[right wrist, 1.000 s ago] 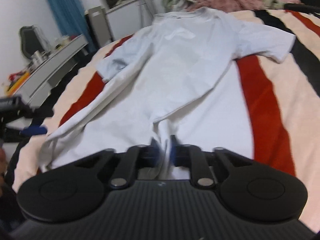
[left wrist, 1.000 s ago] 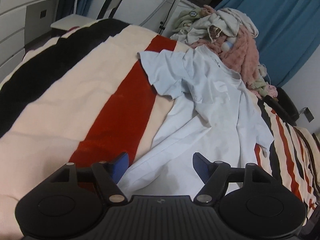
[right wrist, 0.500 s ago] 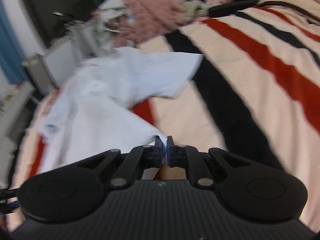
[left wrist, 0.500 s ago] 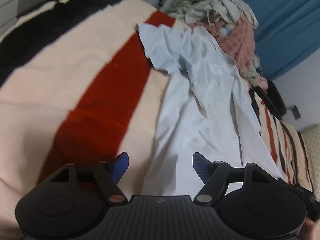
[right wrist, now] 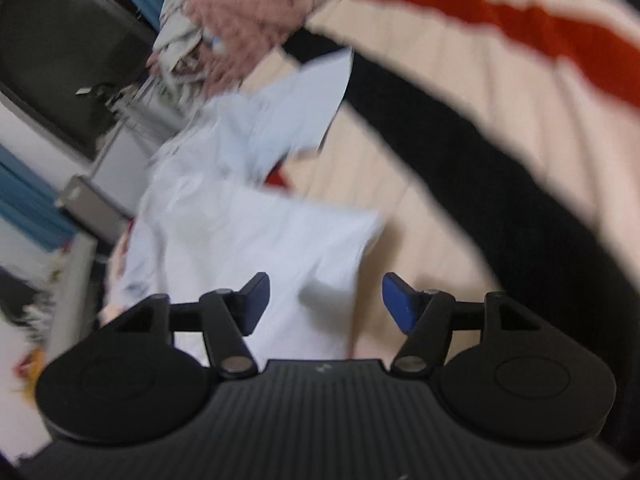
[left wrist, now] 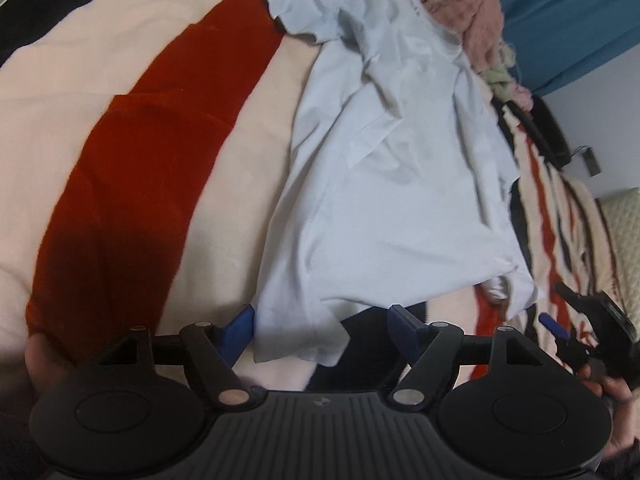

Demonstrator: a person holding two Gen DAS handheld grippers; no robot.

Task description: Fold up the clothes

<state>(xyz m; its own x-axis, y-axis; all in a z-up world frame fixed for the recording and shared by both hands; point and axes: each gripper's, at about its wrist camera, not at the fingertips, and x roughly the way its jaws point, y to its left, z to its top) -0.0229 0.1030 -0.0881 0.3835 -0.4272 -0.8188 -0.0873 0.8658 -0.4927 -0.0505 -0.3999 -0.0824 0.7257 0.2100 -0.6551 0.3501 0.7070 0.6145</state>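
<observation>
A pale blue T-shirt point(left wrist: 384, 184) lies lengthwise on the striped blanket point(left wrist: 152, 168), collar at the far end. My left gripper point(left wrist: 322, 330) is open, its blue fingertips either side of the shirt's near left hem corner. In the left wrist view the right gripper point(left wrist: 568, 320) is at the far right, just off the shirt's right hem corner. In the blurred right wrist view the shirt point(right wrist: 256, 248) lies below my right gripper point(right wrist: 324, 300), which is open and holds nothing.
A heap of pink and white clothes point(left wrist: 464, 12) sits at the far end of the bed, also in the right wrist view point(right wrist: 240, 28). A blue curtain point(left wrist: 568, 20) hangs behind it. A dark screen point(right wrist: 52, 52) and a cabinet point(right wrist: 92, 208) stand to the left.
My right gripper was shut on the shirt's hem, carried it to the right, and has now opened and let it go. My left gripper moved closer to the near hem, staying open.
</observation>
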